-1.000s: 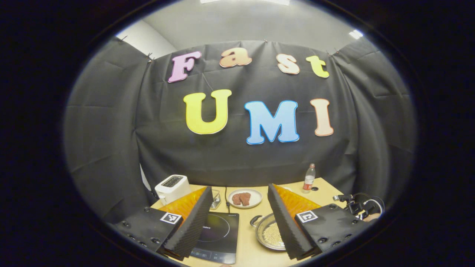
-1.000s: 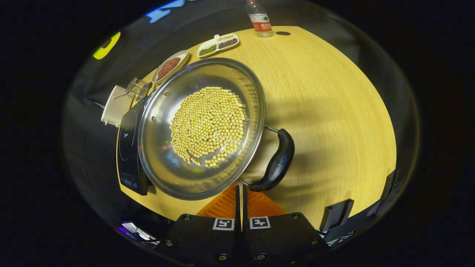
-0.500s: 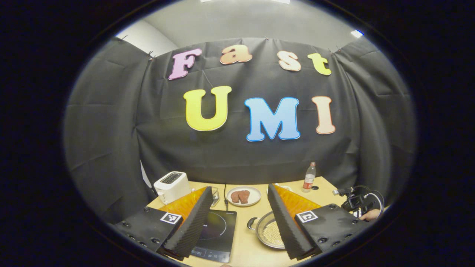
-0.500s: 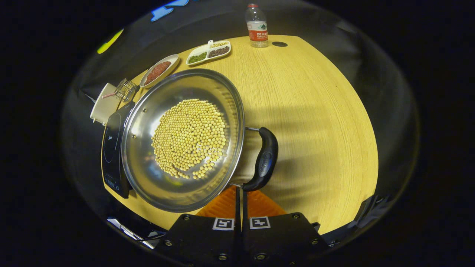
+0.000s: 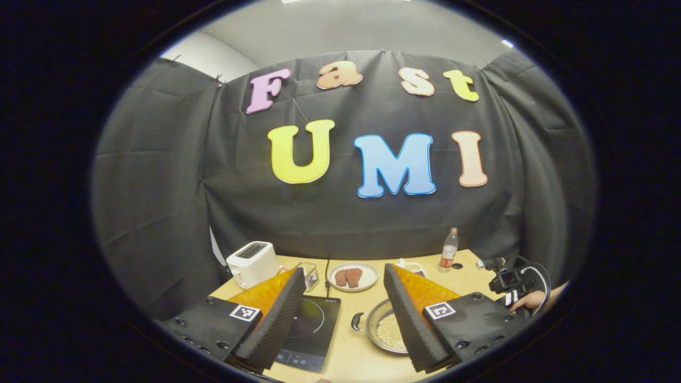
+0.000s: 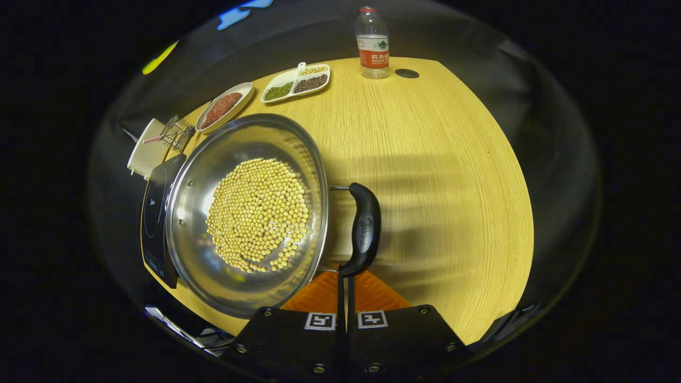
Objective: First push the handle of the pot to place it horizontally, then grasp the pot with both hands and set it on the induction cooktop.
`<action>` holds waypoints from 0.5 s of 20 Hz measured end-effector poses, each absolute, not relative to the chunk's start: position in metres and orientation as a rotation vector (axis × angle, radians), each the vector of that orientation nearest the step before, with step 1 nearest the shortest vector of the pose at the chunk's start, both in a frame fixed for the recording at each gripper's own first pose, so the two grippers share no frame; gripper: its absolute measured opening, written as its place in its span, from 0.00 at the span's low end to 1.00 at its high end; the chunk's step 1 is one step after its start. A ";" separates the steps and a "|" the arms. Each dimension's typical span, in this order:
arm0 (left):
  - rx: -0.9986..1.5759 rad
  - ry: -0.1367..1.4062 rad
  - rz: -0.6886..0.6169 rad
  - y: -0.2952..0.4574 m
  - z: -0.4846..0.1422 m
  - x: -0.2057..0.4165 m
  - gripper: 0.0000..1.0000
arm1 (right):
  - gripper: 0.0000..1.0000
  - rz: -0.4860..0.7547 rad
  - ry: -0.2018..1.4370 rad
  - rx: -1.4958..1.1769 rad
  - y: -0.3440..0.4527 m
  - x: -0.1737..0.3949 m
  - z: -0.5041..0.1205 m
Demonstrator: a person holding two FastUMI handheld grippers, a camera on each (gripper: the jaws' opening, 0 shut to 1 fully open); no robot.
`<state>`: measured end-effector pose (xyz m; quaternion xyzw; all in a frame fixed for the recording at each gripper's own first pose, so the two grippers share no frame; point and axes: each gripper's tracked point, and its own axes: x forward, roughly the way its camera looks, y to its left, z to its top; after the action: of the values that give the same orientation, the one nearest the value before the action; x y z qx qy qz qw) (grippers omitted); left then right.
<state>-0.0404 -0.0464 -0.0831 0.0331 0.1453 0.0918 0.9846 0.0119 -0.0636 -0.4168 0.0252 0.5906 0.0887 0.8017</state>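
A steel pot (image 6: 186, 223) holding soybeans (image 6: 258, 213) stands on the wooden table (image 6: 441, 175). Its black right handle (image 6: 364, 229) runs straight up and down in the right gripper view. My right gripper (image 6: 345, 273) is shut, its tips against the handle's near end. The black induction cooktop (image 6: 154, 213) lies just left of the pot. In the left gripper view, my left gripper (image 5: 343, 270) hangs open above the table's front, with the cooktop (image 5: 311, 324) and the pot (image 5: 384, 332) below between its fingers. Farther right there, a hand holds the right gripper (image 5: 511, 284).
A white toaster (image 5: 252, 261), a small wire rack (image 6: 175, 133), a plate of brown food (image 5: 353, 276), a divided dish of beans (image 6: 296, 82) and a water bottle (image 6: 372, 42) stand along the table's back edge. Bare tabletop stretches right of the pot.
The pot has turned under the right gripper's push; its handle swung from slanting to the right to upright in that view. The left gripper view shifted slightly, showing the table a little farther off.
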 end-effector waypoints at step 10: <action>0.015 0.345 0.107 -0.052 -0.120 -0.019 0.97 | 0.55 0.129 1.103 0.054 -0.090 0.014 -0.384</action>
<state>-0.0189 -0.0523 -0.1196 0.0072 0.1718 0.0533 0.9837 0.0141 -0.0900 -0.3842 0.0258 0.5234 0.0612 0.8495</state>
